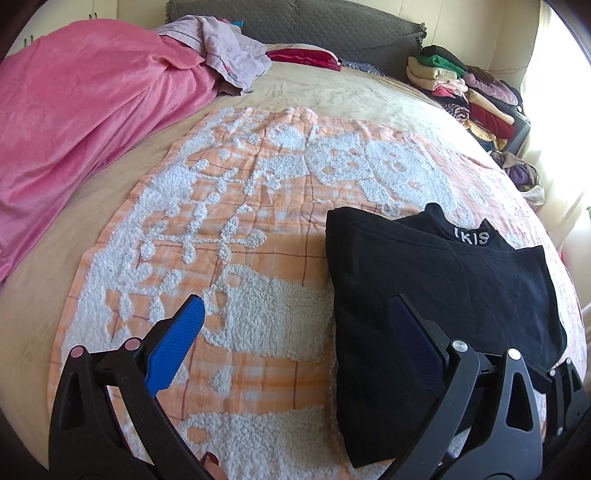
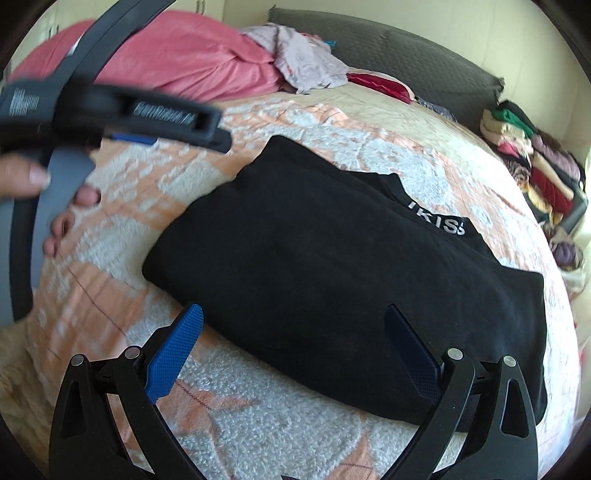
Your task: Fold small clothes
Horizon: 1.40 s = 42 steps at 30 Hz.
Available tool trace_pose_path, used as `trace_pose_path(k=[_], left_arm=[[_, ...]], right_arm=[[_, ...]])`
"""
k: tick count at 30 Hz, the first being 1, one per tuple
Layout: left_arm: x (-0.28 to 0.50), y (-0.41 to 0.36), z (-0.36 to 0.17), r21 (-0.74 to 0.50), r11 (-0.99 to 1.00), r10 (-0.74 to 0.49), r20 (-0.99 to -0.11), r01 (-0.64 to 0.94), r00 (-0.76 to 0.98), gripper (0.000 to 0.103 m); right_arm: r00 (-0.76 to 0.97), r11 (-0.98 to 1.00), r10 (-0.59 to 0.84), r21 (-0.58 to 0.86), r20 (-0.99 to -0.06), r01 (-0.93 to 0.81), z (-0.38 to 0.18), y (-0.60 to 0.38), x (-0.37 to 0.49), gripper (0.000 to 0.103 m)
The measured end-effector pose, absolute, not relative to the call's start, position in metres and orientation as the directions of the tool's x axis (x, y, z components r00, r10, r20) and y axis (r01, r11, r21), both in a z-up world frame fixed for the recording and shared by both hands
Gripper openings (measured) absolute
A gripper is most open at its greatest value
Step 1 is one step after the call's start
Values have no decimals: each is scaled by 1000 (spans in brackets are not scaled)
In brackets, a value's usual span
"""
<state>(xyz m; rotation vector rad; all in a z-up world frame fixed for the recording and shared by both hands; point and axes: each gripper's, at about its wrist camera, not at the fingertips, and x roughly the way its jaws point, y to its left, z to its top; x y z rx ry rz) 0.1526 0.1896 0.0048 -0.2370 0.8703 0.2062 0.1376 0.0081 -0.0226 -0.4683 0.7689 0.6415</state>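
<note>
A black garment (image 1: 436, 295) with white lettering at its collar lies folded on the orange and white blanket (image 1: 240, 229). It also shows in the right wrist view (image 2: 332, 266). My left gripper (image 1: 295, 332) is open and empty, its right finger over the garment's left edge. My right gripper (image 2: 295, 336) is open and empty, just above the garment's near edge. The left gripper's body, held by a hand, shows blurred in the right wrist view (image 2: 110, 110) at the upper left.
A pink blanket (image 1: 74, 122) is heaped at the left. Pale lilac clothes (image 1: 229, 48) lie on it near a grey headboard cushion (image 1: 314, 26). A red cloth (image 1: 303, 57) lies behind. Stacks of folded clothes (image 1: 472, 92) stand at the right edge.
</note>
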Motion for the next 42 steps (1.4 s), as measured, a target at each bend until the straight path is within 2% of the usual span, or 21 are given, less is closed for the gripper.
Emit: trace_pose_path(k=[11, 22, 30, 42], left_arm=[[164, 194, -6, -124, 952, 78, -787, -280, 612, 93], [180, 198, -18, -164, 945, 39, -803, -283, 595, 93], [182, 199, -23, -183, 945, 13, -809, -273, 587, 93], [199, 196, -32, -263, 927, -67, -819, -268, 570, 93]], right_arm=[[613, 677, 299, -290, -731, -676, -50, 28, 142, 99], [663, 650, 279, -371, -695, -663, -51, 38, 148, 99], [641, 589, 304, -390, -705, -708, -55, 15, 119, 99], [672, 617, 304, -397, -676, -679, -66, 46, 149, 98]])
